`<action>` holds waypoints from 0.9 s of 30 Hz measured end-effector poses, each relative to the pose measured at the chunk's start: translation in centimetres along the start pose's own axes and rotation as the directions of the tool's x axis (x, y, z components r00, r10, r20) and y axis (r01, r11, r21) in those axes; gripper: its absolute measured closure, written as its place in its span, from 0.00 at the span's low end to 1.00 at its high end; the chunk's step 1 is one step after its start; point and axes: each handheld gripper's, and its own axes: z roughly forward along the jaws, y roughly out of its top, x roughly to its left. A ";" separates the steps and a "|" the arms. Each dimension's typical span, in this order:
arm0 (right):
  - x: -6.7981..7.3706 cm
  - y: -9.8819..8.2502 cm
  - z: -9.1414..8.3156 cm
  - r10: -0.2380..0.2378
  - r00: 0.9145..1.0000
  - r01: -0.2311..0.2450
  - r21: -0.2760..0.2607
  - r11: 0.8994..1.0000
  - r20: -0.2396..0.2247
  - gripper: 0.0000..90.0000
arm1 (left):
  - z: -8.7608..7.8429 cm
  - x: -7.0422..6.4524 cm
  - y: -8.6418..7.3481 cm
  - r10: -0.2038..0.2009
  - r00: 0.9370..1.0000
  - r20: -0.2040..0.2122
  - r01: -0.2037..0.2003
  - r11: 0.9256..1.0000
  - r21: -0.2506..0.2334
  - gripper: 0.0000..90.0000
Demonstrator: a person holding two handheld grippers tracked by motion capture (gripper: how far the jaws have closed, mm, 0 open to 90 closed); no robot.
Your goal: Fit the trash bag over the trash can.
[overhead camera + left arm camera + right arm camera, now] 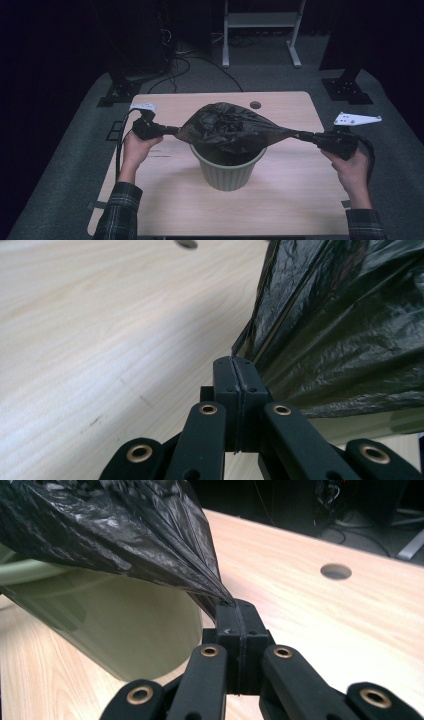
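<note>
Stretching black bag (227,127) over green bin (227,170), left gripper (172,130) and right gripper (302,135) pinching opposite edges; next, probably lowering onto rim.

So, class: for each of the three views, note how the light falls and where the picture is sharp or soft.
High view: dim, the room behind the table nearly black, and the bin throws a soft shadow. Left gripper view: bright table, glossy highlights on the black bag, the left tongs slightly soft. Right gripper view: the bag creases are sharp, the background dark and blurred.
</note>
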 end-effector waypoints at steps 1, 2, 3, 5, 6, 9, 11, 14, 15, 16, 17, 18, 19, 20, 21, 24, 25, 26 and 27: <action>-0.1 -0.2 0.2 -0.001 1.000 0.001 0.007 1.000 0.003 1.00 | 0.3 0.0 -0.1 -0.003 1.000 -0.003 0.003 1.000 0.017 0.99; -0.1 -0.5 0.4 0.002 1.000 -0.002 0.016 1.000 0.008 1.00 | 0.3 0.0 -0.1 -0.003 1.000 -0.003 0.003 1.000 0.017 0.99; -0.2 -0.7 0.6 0.005 1.000 -0.005 0.024 1.000 0.010 1.00 | 0.8 0.1 -0.4 -0.007 1.000 -0.012 0.007 0.999 0.045 0.99; -0.3 -1.2 0.9 0.014 1.000 -0.014 0.033 0.999 0.009 1.00 | 1.2 0.2 -0.8 -0.016 1.000 -0.007 0.016 0.998 0.054 0.99; -0.4 -1.5 1.0 0.019 1.000 -0.019 0.036 0.999 0.006 1.00 | 1.3 0.3 -0.9 -0.020 1.000 -0.003 0.020 0.998 0.057 0.99; -0.5 -2.3 1.5 0.031 1.000 -0.031 0.053 0.998 -0.004 1.00 | 1.7 0.5 -1.4 -0.034 0.999 0.006 0.033 0.997 0.074 0.99; -0.4 -2.9 2.0 0.032 0.999 -0.032 0.077 0.996 -0.004 1.00 | 2.1 0.5 -1.7 -0.031 1.000 0.004 0.030 0.995 0.100 0.99; -0.1 -3.7 2.6 0.039 0.999 -0.036 0.081 0.996 -0.024 1.00 | 2.6 0.0 -2.0 -0.015 1.000 0.010 0.014 0.994 0.109 0.99; 0.1 -3.8 2.8 0.038 0.999 -0.035 0.085 0.996 -0.031 1.00 | 2.9 -0.3 -2.0 -0.010 1.000 0.003 0.009 0.992 0.128 1.00; 0.3 -3.9 3.0 0.036 0.999 -0.033 0.091 0.995 -0.036 1.00 | 3.2 -0.4 -2.1 -0.006 1.000 -0.008 0.007 0.989 0.145 1.00; 0.3 -4.0 3.2 0.034 0.999 -0.030 0.100 0.995 -0.035 1.00 | 3.5 -0.5 -2.2 -0.004 1.000 -0.015 0.007 0.986 0.164 1.00; 0.3 -4.1 3.4 0.034 0.999 -0.030 0.114 0.993 -0.029 1.00 | 3.8 -0.5 -2.4 -0.012 1.000 -0.005 0.012 0.985 0.171 1.00; 0.3 -4.1 3.4 0.034 0.999 -0.030 0.114 0.993 -0.029 1.00 | 3.8 -0.5 -2.4 -0.012 1.000 -0.005 0.012 0.985 0.171 1.00; 0.3 -4.3 3.6 0.034 0.999 -0.030 0.120 0.992 -0.030 1.00 | 3.9 -0.4 -2.6 -0.020 1.000 0.015 0.018 0.985 0.170 1.00; 0.2 -4.7 3.8 0.049 0.998 -0.044 0.111 0.993 -0.046 1.00 | 4.1 -0.4 -2.8 -0.024 0.999 0.021 0.020 0.986 0.166 1.00; 0.4 -5.0 4.2 0.054 0.997 -0.047 0.110 0.993 -0.056 1.00 | 4.2 -0.1 -3.3 -0.048 0.998 0.050 0.039 0.986 0.160 1.00; 0.5 -5.1 4.3 0.056 0.997 -0.049 0.114 0.992 -0.060 1.00 | 4.3 -0.1 -3.3 -0.049 0.997 0.054 0.039 0.985 0.168 1.00; 0.6 -5.2 4.5 0.053 0.997 -0.045 0.117 0.992 -0.063 1.00 | 4.3 -0.2 -3.4 -0.045 0.997 0.058 0.035 0.984 0.172 1.00; 0.7 -5.2 4.6 0.048 0.997 -0.040 0.119 0.992 -0.065 1.00 | 4.3 -0.3 -3.5 -0.050 0.997 0.066 0.038 0.982 0.183 1.00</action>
